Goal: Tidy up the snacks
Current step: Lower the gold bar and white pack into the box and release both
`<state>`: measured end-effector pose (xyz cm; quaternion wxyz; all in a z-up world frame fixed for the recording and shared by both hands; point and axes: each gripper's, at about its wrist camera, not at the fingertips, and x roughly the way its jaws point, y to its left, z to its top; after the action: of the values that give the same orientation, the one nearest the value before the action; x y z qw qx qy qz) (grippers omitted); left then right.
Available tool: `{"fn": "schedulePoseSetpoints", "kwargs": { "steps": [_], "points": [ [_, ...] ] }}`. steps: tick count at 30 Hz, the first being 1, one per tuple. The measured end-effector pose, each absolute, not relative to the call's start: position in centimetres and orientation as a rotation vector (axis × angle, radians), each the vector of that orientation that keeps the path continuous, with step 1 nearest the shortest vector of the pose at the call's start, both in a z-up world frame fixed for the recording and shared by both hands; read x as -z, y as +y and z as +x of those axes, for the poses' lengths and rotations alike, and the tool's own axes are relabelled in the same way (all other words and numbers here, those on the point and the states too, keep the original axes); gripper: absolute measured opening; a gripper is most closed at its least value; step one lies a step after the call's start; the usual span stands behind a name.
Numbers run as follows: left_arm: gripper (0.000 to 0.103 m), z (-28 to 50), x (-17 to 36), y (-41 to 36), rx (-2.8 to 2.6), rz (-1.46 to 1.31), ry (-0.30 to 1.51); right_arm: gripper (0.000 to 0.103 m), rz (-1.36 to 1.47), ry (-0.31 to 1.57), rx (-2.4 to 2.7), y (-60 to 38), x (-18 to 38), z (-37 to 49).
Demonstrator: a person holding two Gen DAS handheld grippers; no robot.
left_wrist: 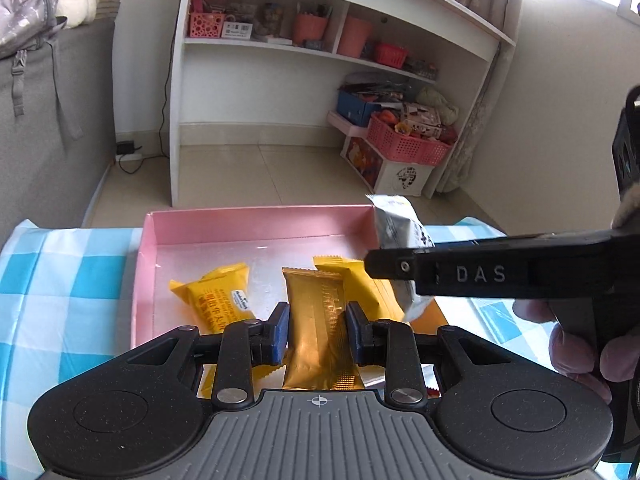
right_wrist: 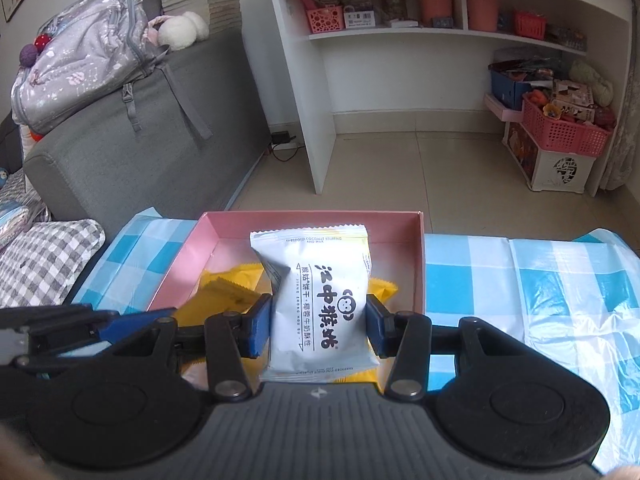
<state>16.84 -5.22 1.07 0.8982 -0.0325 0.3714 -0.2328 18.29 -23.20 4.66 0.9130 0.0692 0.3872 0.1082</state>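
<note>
A pink box (left_wrist: 256, 224) stands on the blue checked tablecloth; it also shows in the right wrist view (right_wrist: 418, 248). In it lie yellow snack packets (left_wrist: 218, 298). My left gripper (left_wrist: 318, 330) is shut on a gold snack bar (left_wrist: 320, 332), held over the box's near edge. My right gripper (right_wrist: 318, 330) is shut on a white snack packet (right_wrist: 320, 300) with black Chinese lettering, held above the box. That packet (left_wrist: 396, 224) and the right gripper's black body (left_wrist: 500, 272) show at the right of the left wrist view. Yellow packets (right_wrist: 236, 280) lie beneath it.
A white shelf unit (right_wrist: 400, 40) with pink baskets (right_wrist: 564, 128) stands behind on the tiled floor. A grey sofa (right_wrist: 132, 152) with a backpack (right_wrist: 80, 56) is at the left. The checked tablecloth (right_wrist: 520, 280) stretches right of the box.
</note>
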Motion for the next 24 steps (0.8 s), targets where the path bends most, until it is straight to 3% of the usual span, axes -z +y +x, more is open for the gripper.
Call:
{"fn": "schedulePoseSetpoints", "kwargs": {
  "steps": [17, 22, 24],
  "points": [
    [0.028, 20.5, 2.8, -6.0, 0.474, -0.043, 0.848, 0.046, 0.084, 0.884, -0.234, -21.3, -2.8, 23.1],
    [0.034, 20.7, 2.6, -5.8, 0.473, -0.050, 0.854, 0.057, 0.096, 0.886, -0.227, -21.3, -3.2, 23.3],
    [0.043, 20.7, 2.4, -5.8, 0.472, -0.047, 0.851, 0.058, 0.090, 0.887, -0.222, -21.2, -3.2, 23.3]
  ]
}}
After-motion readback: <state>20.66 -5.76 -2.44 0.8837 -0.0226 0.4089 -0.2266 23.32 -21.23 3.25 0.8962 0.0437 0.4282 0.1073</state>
